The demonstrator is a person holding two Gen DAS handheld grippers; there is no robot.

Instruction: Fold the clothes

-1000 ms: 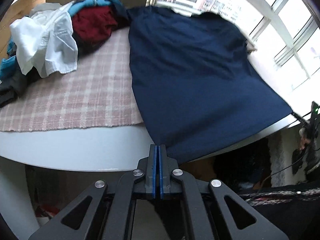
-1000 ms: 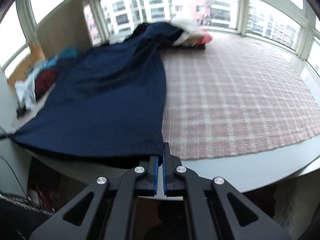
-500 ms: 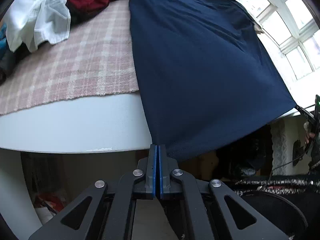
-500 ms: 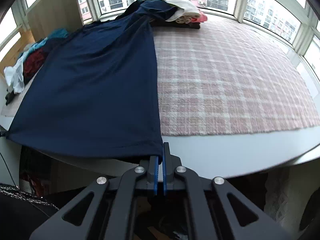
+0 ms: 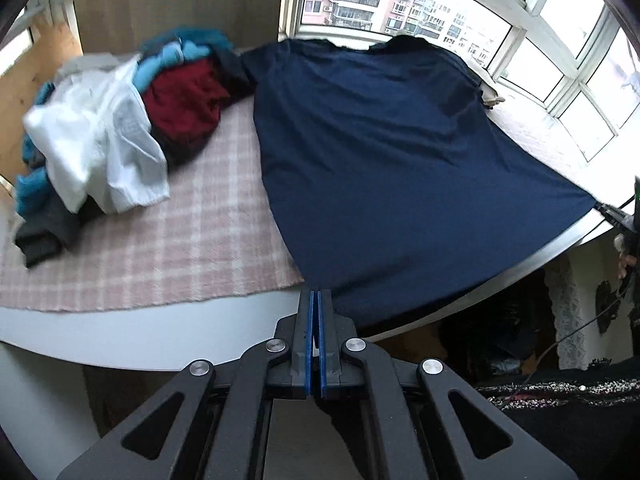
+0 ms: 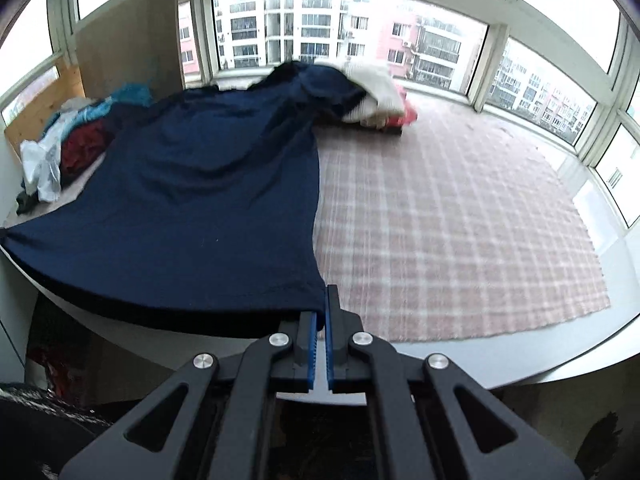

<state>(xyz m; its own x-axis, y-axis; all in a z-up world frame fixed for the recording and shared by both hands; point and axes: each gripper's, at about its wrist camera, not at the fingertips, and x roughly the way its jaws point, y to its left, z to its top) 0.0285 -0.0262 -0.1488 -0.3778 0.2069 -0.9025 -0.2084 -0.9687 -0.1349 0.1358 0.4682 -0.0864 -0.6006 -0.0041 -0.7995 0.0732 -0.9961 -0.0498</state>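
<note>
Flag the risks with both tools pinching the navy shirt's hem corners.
1. The left tool and right tool each pinch only a thin bit of the navy shirt; a corner could slip out.
2. The shirt's far end lies against the folded stack; dragging may topple it.
3. The hem overhangs the table edge and may snag.

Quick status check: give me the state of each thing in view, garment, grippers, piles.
Navy shirt: spread flat, unfolded, hem pulled taut past the table edge.
Left gripper: jaws shut on the hem's left corner.
Right gripper: jaws shut on the hem's right corner.
Clothes heap: jumbled, unfolded.
Far stack: looks folded, blurred.
</note>
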